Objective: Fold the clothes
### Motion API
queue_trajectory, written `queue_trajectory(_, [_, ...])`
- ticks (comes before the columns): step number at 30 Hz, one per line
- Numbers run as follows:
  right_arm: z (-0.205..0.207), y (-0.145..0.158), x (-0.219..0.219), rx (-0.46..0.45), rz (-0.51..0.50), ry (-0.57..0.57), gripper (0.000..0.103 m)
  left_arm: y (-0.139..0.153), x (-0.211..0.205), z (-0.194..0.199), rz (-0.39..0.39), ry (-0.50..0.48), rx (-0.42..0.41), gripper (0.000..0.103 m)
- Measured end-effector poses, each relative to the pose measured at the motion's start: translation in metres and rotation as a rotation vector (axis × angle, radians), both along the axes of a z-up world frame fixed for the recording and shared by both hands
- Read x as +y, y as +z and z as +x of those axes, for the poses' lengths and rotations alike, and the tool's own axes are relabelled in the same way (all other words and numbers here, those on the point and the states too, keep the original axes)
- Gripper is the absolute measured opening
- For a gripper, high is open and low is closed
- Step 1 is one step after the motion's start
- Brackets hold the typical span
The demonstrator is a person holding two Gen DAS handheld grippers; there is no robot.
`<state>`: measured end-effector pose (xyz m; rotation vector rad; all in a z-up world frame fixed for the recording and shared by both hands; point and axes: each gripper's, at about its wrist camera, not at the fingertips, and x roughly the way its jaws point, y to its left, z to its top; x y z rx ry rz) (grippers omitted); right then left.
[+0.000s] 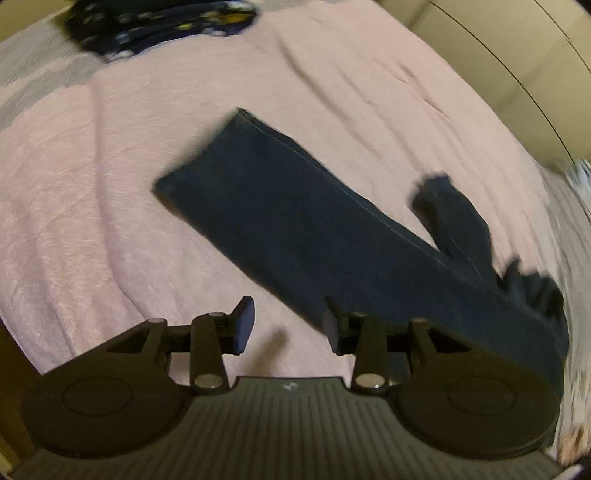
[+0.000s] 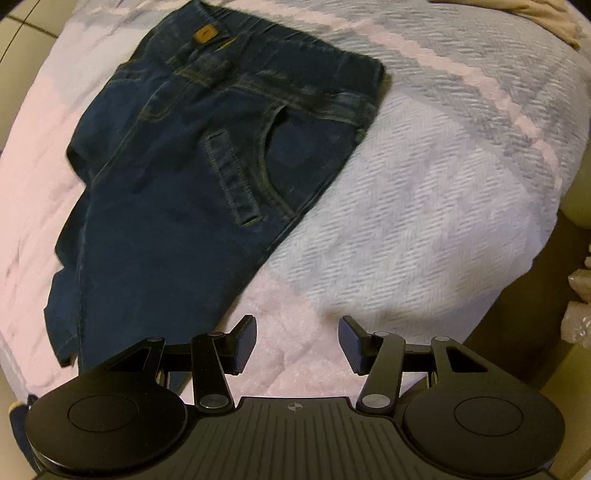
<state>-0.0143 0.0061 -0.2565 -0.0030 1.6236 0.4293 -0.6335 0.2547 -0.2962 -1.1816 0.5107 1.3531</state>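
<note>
A pair of dark blue denim jeans [image 2: 192, 177] lies flat on a pale pink fleecy blanket [image 2: 295, 354], filling the upper left and centre of the right wrist view. This view shows the waist end: a tan leather patch [image 2: 205, 35] at the top of the frame, a front pocket opening [image 2: 273, 162] and a stitched belt loop [image 2: 231, 177]. The lower part of the jeans runs down the left edge and disappears behind the black two-finger right gripper [image 2: 297, 341], so the legs cannot be seen here. That gripper's blue-padded fingers stand wide apart over bare pink blanket, holding nothing.

The left wrist view shows what the other hides: one long leg [image 1: 295, 221] stretched diagonally from the hem at centre-left down to the lower right, and a second, shorter piece of denim [image 1: 454, 218] sticking up at the right, blurred and hard to read. The waist end is cut off at the right edge. The black left gripper [image 1: 290, 325] also has its fingers spread wide, empty; its right finger overlaps the leg's lower edge in the picture, though whether it touches cannot be told.

At the top left of this view sits a dark bundle with yellow and white marks [image 1: 159, 22], too blurred to identify. The right wrist view alone shows a grey-and-pink plaid woven cover [image 2: 424, 177] to the right of the jeans.
</note>
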Motion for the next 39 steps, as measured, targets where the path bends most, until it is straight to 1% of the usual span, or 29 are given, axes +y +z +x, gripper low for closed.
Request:
queue_trajectory(3, [0.004, -0.006, -0.004, -0.002, -0.022, -0.020, 0.053, -0.011, 0.007, -0.008, -0.004, 0.067, -0.037, 0.037])
queue_trajectory(6, [0.008, -0.014, -0.009, -0.010, -0.031, -0.018, 0.053, -0.021, 0.012, -0.015, -0.007, 0.130, -0.076, 0.041])
queue_trajectory(7, [0.010, -0.017, -0.011, -0.018, -0.023, -0.021, 0.053, -0.025, 0.013, -0.017, -0.008, 0.151, -0.089, 0.039])
queue_trajectory(8, [0.013, -0.021, -0.014, -0.030, -0.005, -0.031, 0.053, -0.028, 0.015, -0.019, -0.009, 0.172, -0.102, 0.037])
queue_trajectory(11, [0.026, -0.027, -0.027, -0.081, 0.095, -0.107, 0.053, -0.039, 0.020, -0.026, -0.012, 0.234, -0.141, 0.015])
queue_trajectory(15, [0.054, -0.038, -0.042, -0.170, 0.229, -0.227, 0.053, -0.053, 0.027, -0.035, -0.015, 0.318, -0.194, 0.017])
queue_trajectory(18, [0.084, -0.054, -0.050, -0.223, 0.276, -0.302, 0.053, -0.053, 0.031, -0.033, -0.017, 0.332, -0.203, 0.022])
queue_trajectory(20, [0.103, -0.065, -0.055, -0.253, 0.317, -0.353, 0.054, -0.053, 0.034, -0.031, -0.017, 0.338, -0.206, 0.022])
queue_trajectory(22, [0.119, -0.078, -0.055, -0.254, 0.361, -0.378, 0.054, -0.051, 0.037, -0.026, -0.016, 0.310, -0.172, 0.021])
queue_trajectory(23, [0.124, -0.082, -0.052, -0.255, 0.368, -0.372, 0.054, -0.051, 0.038, -0.023, -0.014, 0.297, -0.149, 0.019])
queue_trajectory(24, [0.129, -0.087, -0.050, -0.255, 0.376, -0.365, 0.054, -0.050, 0.040, -0.021, -0.010, 0.286, -0.133, 0.005])
queue_trajectory(25, [0.133, -0.091, -0.047, -0.256, 0.383, -0.359, 0.030, -0.050, 0.042, -0.018, -0.005, 0.273, -0.120, 0.000])
queue_trajectory(26, [0.136, -0.090, -0.044, -0.268, 0.377, -0.334, 0.023, -0.046, 0.041, -0.017, 0.003, 0.268, -0.114, 0.000])
queue_trajectory(28, [0.133, -0.073, -0.037, -0.318, 0.348, -0.254, 0.013, -0.036, 0.039, -0.016, 0.022, 0.263, -0.110, 0.000])
queue_trajectory(30, [0.128, -0.044, -0.043, -0.354, 0.379, -0.202, 0.011, -0.025, 0.036, -0.015, 0.041, 0.258, -0.106, 0.000])
queue_trajectory(32, [0.126, -0.019, -0.055, -0.364, 0.413, -0.167, 0.009, -0.013, 0.026, -0.018, 0.062, 0.252, -0.129, 0.000])
queue_trajectory(34, [0.126, 0.000, -0.065, -0.394, 0.400, -0.153, 0.009, -0.007, 0.015, -0.016, 0.070, 0.222, -0.121, 0.000])
queue_trajectory(36, [0.125, 0.000, -0.077, -0.405, 0.353, -0.174, 0.009, -0.011, 0.004, -0.012, 0.052, 0.183, -0.082, 0.000])
queue_trajectory(37, [0.126, -0.007, -0.081, -0.397, 0.322, -0.180, 0.009, -0.018, 0.001, -0.012, 0.031, 0.185, -0.066, 0.000])
queue_trajectory(38, [0.127, -0.019, -0.084, -0.370, 0.285, -0.186, 0.009, -0.027, -0.002, -0.012, 0.007, 0.197, -0.056, 0.001])
queue_trajectory(39, [0.128, -0.032, -0.087, -0.335, 0.250, -0.199, 0.009, -0.034, -0.004, -0.014, -0.021, 0.230, -0.051, 0.000])
